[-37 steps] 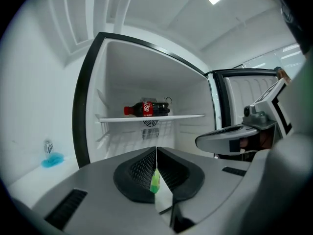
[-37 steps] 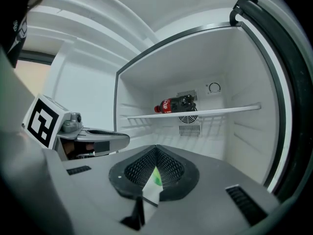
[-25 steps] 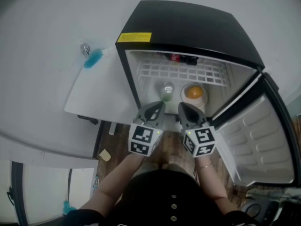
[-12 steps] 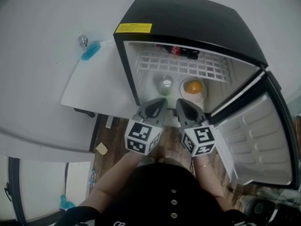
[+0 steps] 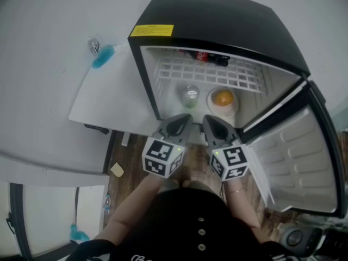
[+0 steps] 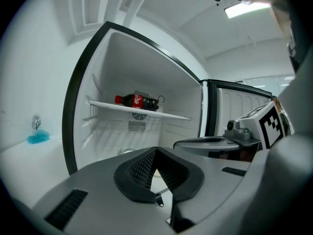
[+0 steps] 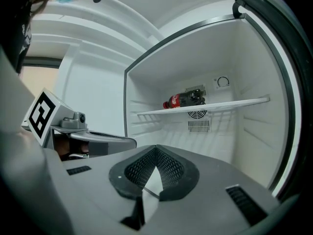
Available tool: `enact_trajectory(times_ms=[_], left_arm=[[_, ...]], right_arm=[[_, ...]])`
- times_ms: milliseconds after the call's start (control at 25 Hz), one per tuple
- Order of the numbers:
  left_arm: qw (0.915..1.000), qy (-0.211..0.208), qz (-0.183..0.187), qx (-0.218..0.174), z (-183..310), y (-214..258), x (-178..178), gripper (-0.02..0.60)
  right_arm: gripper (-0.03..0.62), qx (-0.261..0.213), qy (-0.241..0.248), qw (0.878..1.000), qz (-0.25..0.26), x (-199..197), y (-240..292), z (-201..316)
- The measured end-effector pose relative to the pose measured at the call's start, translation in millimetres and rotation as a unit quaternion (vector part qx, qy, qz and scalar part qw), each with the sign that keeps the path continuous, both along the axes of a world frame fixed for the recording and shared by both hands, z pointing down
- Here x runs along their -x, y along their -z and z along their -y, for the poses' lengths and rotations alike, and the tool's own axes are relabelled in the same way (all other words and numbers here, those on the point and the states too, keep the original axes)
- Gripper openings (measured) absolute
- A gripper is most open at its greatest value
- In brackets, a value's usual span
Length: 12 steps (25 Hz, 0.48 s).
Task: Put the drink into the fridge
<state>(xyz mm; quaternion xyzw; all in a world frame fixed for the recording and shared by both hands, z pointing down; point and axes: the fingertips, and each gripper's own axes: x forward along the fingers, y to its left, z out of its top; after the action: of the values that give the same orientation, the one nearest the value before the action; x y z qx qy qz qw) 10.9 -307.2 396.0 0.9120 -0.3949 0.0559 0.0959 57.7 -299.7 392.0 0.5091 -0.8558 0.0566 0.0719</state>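
Observation:
The black fridge (image 5: pixel 217 20) stands open. A cola bottle (image 5: pixel 209 57) lies on its side at the back of the white wire shelf (image 5: pixel 217 78); it also shows in the left gripper view (image 6: pixel 137 101) and in the right gripper view (image 7: pixel 186 99). Below the shelf stand a clear container with green contents (image 5: pixel 191 94) and a bowl holding something orange (image 5: pixel 223 99). My left gripper (image 5: pixel 184 119) and right gripper (image 5: pixel 209 120) hover side by side just outside the opening. Both are shut with nothing between the pads (image 6: pixel 142 168) (image 7: pixel 168 168).
The fridge door (image 5: pixel 304 162) hangs wide open at the right. A white table (image 5: pixel 109 102) adjoins the fridge's left side, with a blue object (image 5: pixel 103 56) and a small metallic thing (image 5: pixel 94 45) at its far end. Wooden floor lies below.
Hardly anything differs. The view has shifted a little, and both grippers stay shut side by side in front of the opening.

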Motion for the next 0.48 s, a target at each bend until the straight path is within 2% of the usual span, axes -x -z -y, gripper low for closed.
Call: enact_trajectory(times_ms=[480], left_arm=[[0.9999,0.004,0.002,0.015,-2.6,-7.8,-0.8,0.005]], right_arm=[[0.008,0.01,0.005,1.0,-0.003,2.7,-2.6,-3.9]])
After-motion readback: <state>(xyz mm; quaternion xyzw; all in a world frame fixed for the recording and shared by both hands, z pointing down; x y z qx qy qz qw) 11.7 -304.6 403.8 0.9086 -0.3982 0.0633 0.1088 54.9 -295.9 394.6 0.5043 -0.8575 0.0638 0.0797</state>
